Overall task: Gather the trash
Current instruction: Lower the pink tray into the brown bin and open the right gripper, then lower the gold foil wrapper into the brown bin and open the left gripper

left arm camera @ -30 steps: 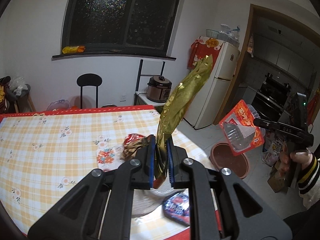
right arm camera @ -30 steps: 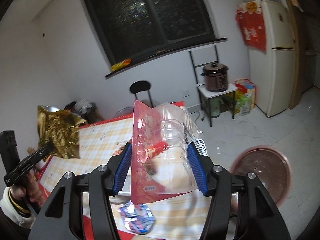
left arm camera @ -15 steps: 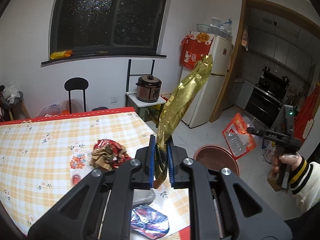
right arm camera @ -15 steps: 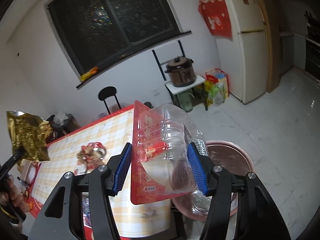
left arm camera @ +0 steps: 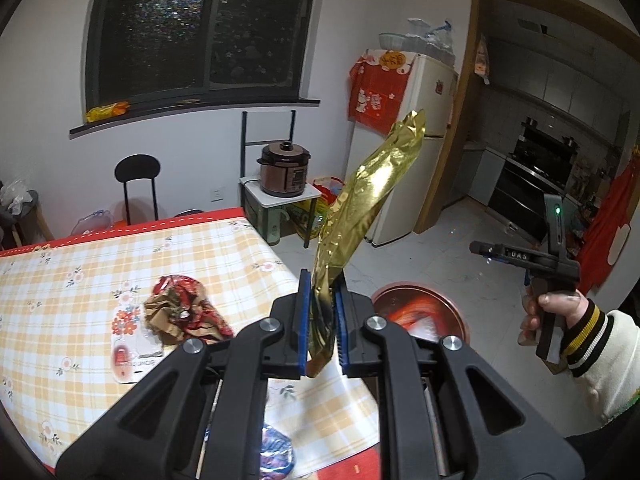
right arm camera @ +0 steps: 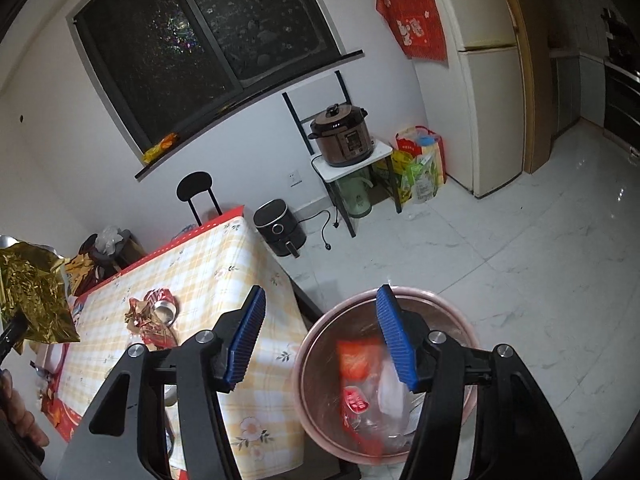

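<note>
My left gripper (left arm camera: pixel 320 320) is shut on a long gold foil wrapper (left arm camera: pixel 360 216) that stands up from the pads above the table's right edge; it also shows in the right wrist view (right arm camera: pixel 32 292). My right gripper (right arm camera: pixel 320 336) is open and empty above a pink round bin (right arm camera: pixel 320 360) on the floor. A clear plastic tray with a red label (right arm camera: pixel 360 392) is blurred inside the bin. The bin also shows in the left wrist view (left arm camera: pixel 452 312). Crumpled red and brown wrappers (left arm camera: pixel 184 312) lie on the checked tablecloth (left arm camera: pixel 80 280).
A blue and red packet (left arm camera: pixel 276 452) lies at the table's near edge. A flat white and red packet (left arm camera: pixel 128 356) lies by the crumpled wrappers. A black chair (left arm camera: pixel 138 184), a stand with a rice cooker (left arm camera: pixel 284 172), an air fryer (right arm camera: pixel 280 232) and a fridge (left arm camera: pixel 408 152) line the far wall.
My right gripper has opened and let go of the clear plastic tray, which has dropped into the pink bin. My left gripper has swung right with the gold wrapper still held.
</note>
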A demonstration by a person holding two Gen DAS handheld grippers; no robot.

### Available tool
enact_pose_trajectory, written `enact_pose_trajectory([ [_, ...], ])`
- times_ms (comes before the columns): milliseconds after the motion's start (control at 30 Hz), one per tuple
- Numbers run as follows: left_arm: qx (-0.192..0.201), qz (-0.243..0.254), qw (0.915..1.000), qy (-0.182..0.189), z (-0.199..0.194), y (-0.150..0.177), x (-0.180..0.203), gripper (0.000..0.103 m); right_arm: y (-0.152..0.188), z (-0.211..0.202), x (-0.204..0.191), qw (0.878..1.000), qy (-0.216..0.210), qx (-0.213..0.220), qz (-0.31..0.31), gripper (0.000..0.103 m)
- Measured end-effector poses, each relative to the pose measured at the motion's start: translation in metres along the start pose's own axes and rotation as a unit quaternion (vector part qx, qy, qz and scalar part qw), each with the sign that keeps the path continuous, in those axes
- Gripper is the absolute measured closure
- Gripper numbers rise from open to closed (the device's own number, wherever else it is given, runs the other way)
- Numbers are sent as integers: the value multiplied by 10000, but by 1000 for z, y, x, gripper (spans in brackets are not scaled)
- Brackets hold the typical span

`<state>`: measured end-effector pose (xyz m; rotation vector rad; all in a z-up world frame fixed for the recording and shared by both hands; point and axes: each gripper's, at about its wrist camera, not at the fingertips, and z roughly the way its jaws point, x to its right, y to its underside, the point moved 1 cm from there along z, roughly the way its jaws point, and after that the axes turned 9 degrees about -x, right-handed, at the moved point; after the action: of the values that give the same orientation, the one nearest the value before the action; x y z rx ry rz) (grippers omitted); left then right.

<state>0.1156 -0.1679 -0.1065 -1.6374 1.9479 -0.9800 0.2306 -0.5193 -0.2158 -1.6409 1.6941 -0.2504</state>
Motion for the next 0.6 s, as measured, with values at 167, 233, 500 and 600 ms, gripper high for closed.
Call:
enact_pose_trajectory([
  [167,-16,201,9996,210,14,-7,22,89,-7,-34,10,9993,126,334,-62,30],
  [233,-12,322,9989,329,20,-11,33,89,-8,-54,12,9983,274,503,-120,20],
  [500,-128,788,9931,861,52,-30,84,88,-4,-130,32,9889,985,1111,-85,5],
  [600,-207,972,9893,1072,70,-36,106,88,4,-151,44,9853,1184,1230,6,5],
])
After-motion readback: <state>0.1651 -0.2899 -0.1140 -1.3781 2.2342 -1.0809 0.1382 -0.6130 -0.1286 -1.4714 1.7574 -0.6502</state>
